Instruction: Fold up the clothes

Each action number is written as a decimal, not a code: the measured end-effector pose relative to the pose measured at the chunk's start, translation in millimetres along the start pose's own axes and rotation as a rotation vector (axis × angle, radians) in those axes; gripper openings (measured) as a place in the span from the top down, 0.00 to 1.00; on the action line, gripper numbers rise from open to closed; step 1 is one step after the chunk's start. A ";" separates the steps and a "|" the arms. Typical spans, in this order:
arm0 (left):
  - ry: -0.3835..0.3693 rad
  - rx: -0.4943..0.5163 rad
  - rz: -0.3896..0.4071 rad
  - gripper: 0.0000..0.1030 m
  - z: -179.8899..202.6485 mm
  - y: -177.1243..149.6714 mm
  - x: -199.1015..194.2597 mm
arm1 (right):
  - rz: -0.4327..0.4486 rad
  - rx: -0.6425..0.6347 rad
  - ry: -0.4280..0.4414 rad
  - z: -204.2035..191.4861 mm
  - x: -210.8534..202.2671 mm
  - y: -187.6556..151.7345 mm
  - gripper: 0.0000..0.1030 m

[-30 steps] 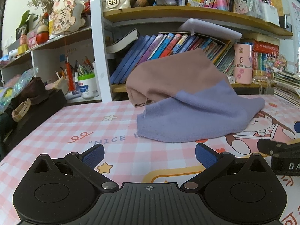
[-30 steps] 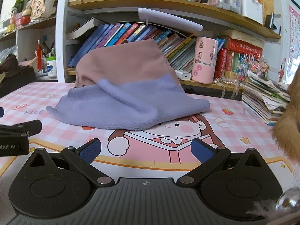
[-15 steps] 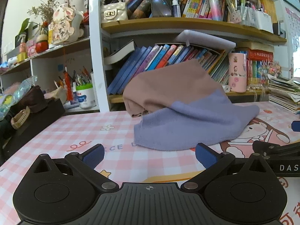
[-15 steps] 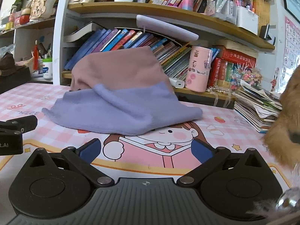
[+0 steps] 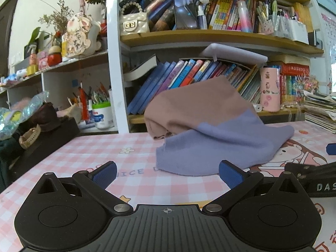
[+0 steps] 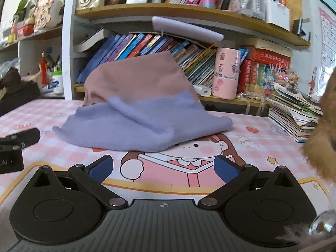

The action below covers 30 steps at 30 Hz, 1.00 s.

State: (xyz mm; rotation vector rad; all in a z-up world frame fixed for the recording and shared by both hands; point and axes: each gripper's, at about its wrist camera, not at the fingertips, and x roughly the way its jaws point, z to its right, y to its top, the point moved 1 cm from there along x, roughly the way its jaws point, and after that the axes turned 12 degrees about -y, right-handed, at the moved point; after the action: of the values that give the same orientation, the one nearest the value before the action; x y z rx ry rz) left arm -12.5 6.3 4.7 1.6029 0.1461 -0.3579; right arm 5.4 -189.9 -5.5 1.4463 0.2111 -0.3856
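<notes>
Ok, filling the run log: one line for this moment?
step: pre-grasp | left hand-held gripper: open, empty | right hand-held gripper: open, empty | garment: heaped, unfolded, on table mat

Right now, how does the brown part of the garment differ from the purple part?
The brown part is heaped up high at the back, near the bookshelf; the purple part spreads low and forward over the table mat. The brown part looks smooth, the purple part fuzzier. They share one joined garment, untouched: the left gripper and right gripper are both open and short of it.
</notes>
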 end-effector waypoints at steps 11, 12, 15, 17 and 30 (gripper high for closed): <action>0.004 0.027 0.013 0.00 5.7 -2.0 -3.5 | 0.022 0.014 -0.020 2.5 -3.2 0.0 0.00; 0.007 0.029 0.013 0.00 6.0 -1.8 -3.7 | 0.022 0.019 -0.020 3.5 -3.3 0.0 0.00; 0.006 0.024 0.010 0.00 5.2 -1.1 -3.1 | 0.024 0.027 -0.010 5.1 -3.5 0.0 0.02; -0.008 0.026 0.010 0.00 5.3 -0.7 -3.1 | 0.030 0.027 -0.012 5.1 -4.5 0.0 0.05; -0.075 0.037 -0.011 0.00 8.1 -1.1 0.6 | 0.012 0.119 0.017 20.0 -2.1 -0.1 0.03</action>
State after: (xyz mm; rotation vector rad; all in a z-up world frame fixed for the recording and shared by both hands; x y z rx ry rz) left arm -13.4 -1.7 3.2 1.6238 0.0920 -0.4309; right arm 1.6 -209.4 -2.4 1.5678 0.1959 -0.3811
